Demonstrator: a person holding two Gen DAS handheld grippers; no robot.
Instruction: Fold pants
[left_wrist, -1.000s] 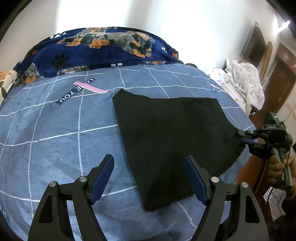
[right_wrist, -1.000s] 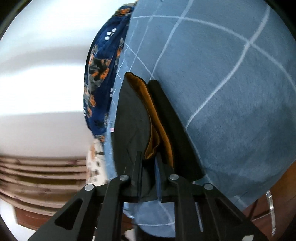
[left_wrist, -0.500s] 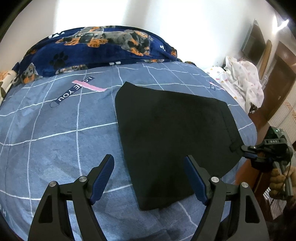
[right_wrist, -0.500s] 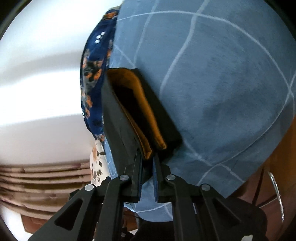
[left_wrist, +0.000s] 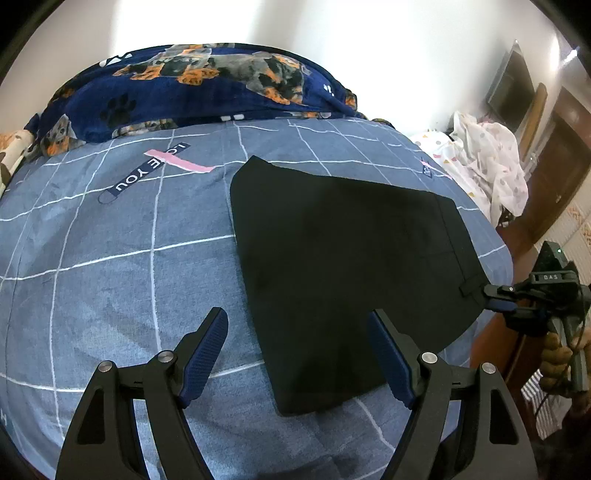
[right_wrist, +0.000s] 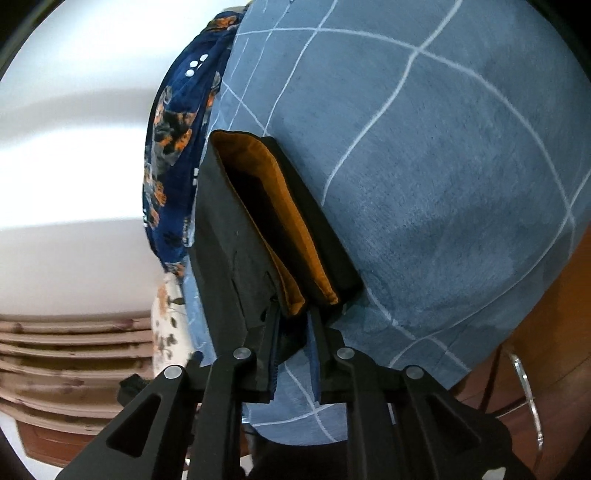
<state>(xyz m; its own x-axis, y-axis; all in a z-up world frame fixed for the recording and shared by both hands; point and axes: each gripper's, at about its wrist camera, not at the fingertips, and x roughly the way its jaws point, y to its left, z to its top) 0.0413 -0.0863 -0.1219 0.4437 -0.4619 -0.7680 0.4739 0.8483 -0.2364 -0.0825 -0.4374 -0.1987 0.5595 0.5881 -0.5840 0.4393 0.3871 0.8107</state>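
The black pants (left_wrist: 343, 266) lie folded flat on the blue checked bedsheet (left_wrist: 110, 258). In the right wrist view the pants (right_wrist: 221, 236) show their waist opening with an orange lining (right_wrist: 291, 221). My left gripper (left_wrist: 297, 354) is open and empty, hovering over the pants' near edge. My right gripper (right_wrist: 293, 314) sits at the waist corner with its fingers a little apart, the cloth edge lying between them. It also shows in the left wrist view (left_wrist: 495, 295) at the pants' right corner.
A dark blue dog-print blanket (left_wrist: 192, 88) is bunched along the far side of the bed. White spotted laundry (left_wrist: 487, 162) lies at the right. Brown wooden furniture (right_wrist: 546, 332) stands beyond the bed edge.
The right gripper has pulled the waist corner out to the right and down, flattening the pants. Its fingers have parted slightly. The left gripper has stayed open in place.
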